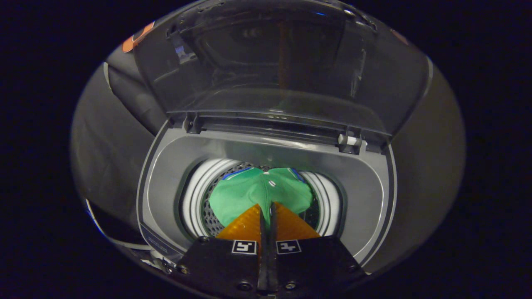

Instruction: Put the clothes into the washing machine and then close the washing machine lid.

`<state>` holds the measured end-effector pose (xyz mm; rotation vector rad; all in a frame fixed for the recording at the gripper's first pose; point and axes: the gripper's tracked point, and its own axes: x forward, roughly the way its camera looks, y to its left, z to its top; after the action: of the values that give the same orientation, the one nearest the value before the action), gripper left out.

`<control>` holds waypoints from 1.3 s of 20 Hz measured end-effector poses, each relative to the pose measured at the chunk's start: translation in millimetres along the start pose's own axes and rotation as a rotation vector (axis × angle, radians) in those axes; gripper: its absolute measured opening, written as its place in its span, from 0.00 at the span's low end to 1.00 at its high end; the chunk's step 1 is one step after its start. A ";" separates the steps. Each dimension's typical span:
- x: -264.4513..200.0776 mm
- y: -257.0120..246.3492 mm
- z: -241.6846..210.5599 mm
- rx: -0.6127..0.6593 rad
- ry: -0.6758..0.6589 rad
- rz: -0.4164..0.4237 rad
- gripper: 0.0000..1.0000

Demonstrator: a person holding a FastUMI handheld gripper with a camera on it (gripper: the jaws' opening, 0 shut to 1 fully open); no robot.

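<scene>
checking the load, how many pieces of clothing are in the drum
1: a green garment hangs in the drum, pinched at the gripper fingertips, under the raised lid. Others may lie hidden beneath it.

Gripper (267,206) closed on green garment (249,193) (over drum), lid (278,70) raised

washing machine drum (195,199), green garment (245,195) inside

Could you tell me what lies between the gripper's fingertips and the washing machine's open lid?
In the gripper view, the green garment lies in the drum just beyond the shut gripper; past it comes the grey tub rim, then the raised lid.
</scene>
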<state>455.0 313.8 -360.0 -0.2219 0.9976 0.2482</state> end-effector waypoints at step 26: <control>-233.5 89.7 135.7 -0.176 -0.446 0.279 1.00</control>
<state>414.8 414.9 -97.0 -0.1764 0.5602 0.6138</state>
